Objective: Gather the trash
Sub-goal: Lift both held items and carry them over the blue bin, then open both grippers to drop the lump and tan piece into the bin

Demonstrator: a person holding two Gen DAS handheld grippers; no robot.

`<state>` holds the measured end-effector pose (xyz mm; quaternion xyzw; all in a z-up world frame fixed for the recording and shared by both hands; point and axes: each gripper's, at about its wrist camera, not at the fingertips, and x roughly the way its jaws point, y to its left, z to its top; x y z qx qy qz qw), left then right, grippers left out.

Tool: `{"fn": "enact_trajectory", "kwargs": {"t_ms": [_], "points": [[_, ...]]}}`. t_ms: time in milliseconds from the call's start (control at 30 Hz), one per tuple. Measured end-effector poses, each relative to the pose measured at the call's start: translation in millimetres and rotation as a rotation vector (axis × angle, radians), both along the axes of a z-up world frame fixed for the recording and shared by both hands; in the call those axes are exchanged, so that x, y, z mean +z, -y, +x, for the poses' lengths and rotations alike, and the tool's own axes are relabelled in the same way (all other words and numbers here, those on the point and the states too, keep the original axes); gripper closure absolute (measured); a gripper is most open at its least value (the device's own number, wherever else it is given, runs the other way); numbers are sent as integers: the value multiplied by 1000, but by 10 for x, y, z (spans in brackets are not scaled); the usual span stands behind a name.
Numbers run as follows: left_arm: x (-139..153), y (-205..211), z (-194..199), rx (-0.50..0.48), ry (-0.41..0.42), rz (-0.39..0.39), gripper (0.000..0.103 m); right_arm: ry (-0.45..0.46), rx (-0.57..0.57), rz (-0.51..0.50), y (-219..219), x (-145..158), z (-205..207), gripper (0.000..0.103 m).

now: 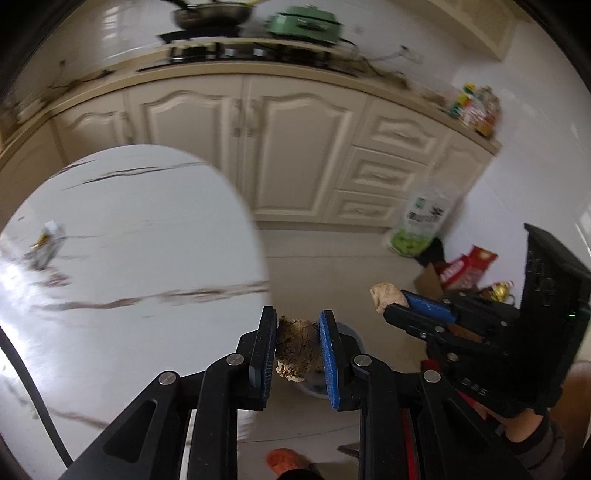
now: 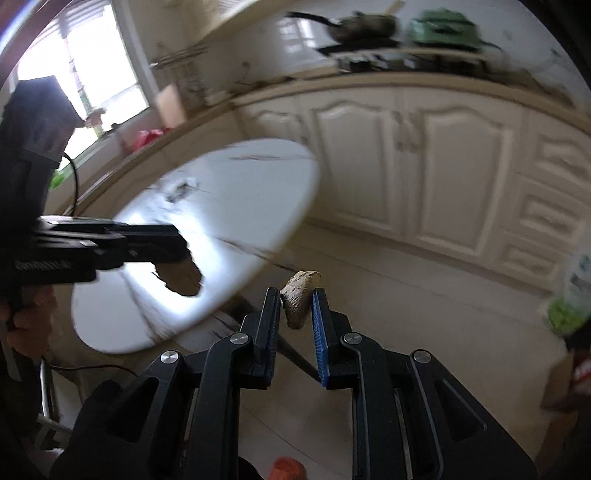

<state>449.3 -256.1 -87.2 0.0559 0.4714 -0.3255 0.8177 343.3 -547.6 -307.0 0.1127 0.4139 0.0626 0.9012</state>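
We saw the left gripper pinching a brown crumpled lump beyond the table's edge, above the floor. The right gripper pinched a smaller tan lump. Blur hid the far wrapper near the table's left edge and the bag's label.

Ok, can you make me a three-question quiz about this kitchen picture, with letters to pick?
1. Where is the wrapper?
A. on the table
B. on the stove
C. in a drawer

2. What colour is the pot on the counter?
A. red
B. green
C. blue

3. What is the left gripper doing?
A. open, holding nothing
B. shut on a brown lump
C. gripping a pan

Answers: 1 A, it lies on the white table; 2 B, its lid is green; 3 B, the lump sits squeezed between its pads.
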Motion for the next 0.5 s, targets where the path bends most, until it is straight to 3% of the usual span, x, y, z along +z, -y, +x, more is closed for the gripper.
{"fn": "enact_trajectory", "kwargs": {"t_ms": [100,267,500], "points": [[-153,407,-36,-55,-25,16,84,-33,-76,33,333,-235,-142,81],[-441,988,35,-111,-65,61,84,-87,-166,77,780,-621,-299,62],[-885,1725,280,-163,-113,132,84,-115,-250,101,1244,-907,-590,51]]}}
